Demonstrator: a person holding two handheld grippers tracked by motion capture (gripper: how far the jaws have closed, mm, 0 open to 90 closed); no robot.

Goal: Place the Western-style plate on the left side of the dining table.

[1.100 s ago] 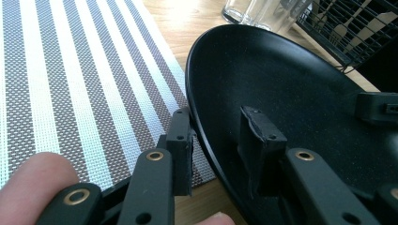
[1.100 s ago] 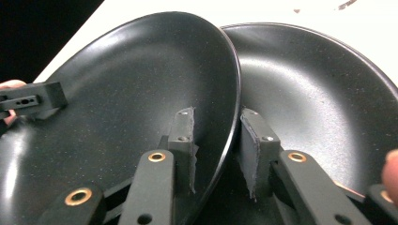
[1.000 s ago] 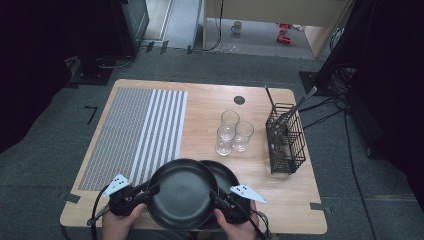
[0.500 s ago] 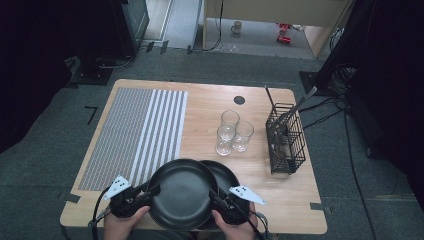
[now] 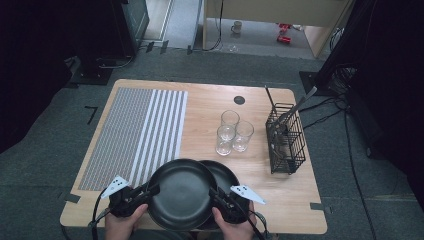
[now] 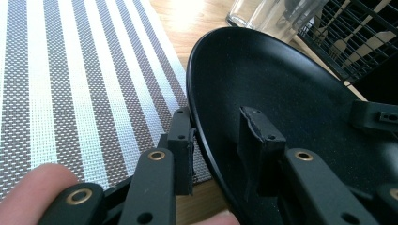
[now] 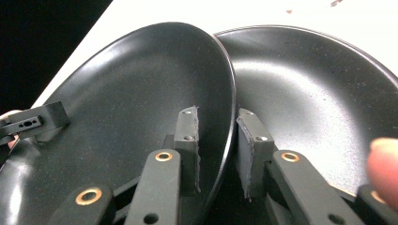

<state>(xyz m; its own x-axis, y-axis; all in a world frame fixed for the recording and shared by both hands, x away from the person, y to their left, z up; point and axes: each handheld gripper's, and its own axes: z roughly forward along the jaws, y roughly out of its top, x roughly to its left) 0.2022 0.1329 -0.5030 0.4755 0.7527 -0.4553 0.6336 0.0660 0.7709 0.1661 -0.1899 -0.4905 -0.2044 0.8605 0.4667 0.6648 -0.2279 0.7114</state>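
- Left gripper (image 6: 216, 140): the jaws straddle the left rim of the upper black plate (image 5: 181, 195), one pad under the rim, one on the inner face. A narrow gap shows at the pads in the left gripper view; the jaws have just been closing, and a firm clamp cannot be confirmed.
- Right gripper (image 7: 218, 145): the jaws straddle the right rim of the same plate, with the rim passing between the pads. Slim gaps show on both sides; pressing contact cannot be told.
- Upper black plate: it sits at the near edge of the table (image 5: 210, 107), centred between the two grippers and overlapping the lower black plate (image 5: 226, 175).
- Lower black plate: it lies beneath and to the right, with its right part exposed.
- Striped placemat (image 5: 135, 135): it covers the left half of the table, unoccupied, with its near corner just beside the left gripper.
- Three glasses (image 5: 233, 132): they stand clustered near the table centre, apart from the plates.
- Wire cutlery basket (image 5: 285, 140): it stands at the right edge, with bare wood between it and the plates.
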